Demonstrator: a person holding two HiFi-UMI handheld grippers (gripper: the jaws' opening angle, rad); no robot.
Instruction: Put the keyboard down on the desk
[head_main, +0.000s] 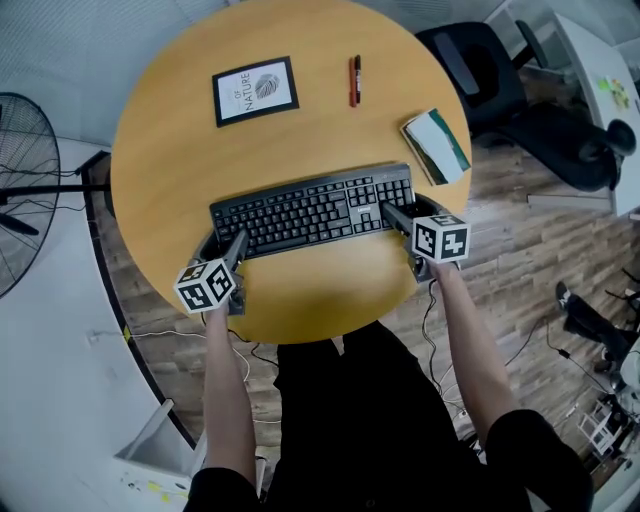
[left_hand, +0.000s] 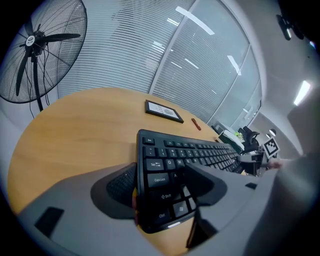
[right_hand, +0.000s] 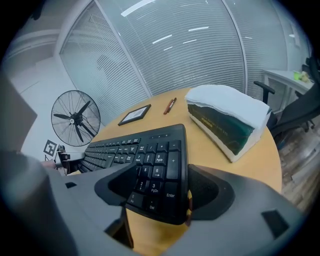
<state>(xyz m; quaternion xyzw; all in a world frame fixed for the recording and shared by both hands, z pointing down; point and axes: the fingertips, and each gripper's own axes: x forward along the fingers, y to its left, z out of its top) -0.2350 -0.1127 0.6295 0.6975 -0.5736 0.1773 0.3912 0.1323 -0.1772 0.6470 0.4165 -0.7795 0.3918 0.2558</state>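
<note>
Bare forearms (head_main: 225, 370) nearest, leading to left gripper (left_hand: 161, 185) and right gripper (right_hand: 165, 190), both of matt grey plastic with dimpled black pads. Beyond them, round desk (head_main: 300, 130) of smooth yellow wood. Along its near edge, long flat black keyboard (head_main: 312, 210), resting or just lifted, impossible to tell. Left jaws clamped on its left end by Shift and Ctrl; right jaws clamped on its number-pad end. Farther back, thick green-and-white book (head_main: 437, 145) at right, black-framed print (head_main: 255, 90), slim red pen (head_main: 355, 80).
</note>
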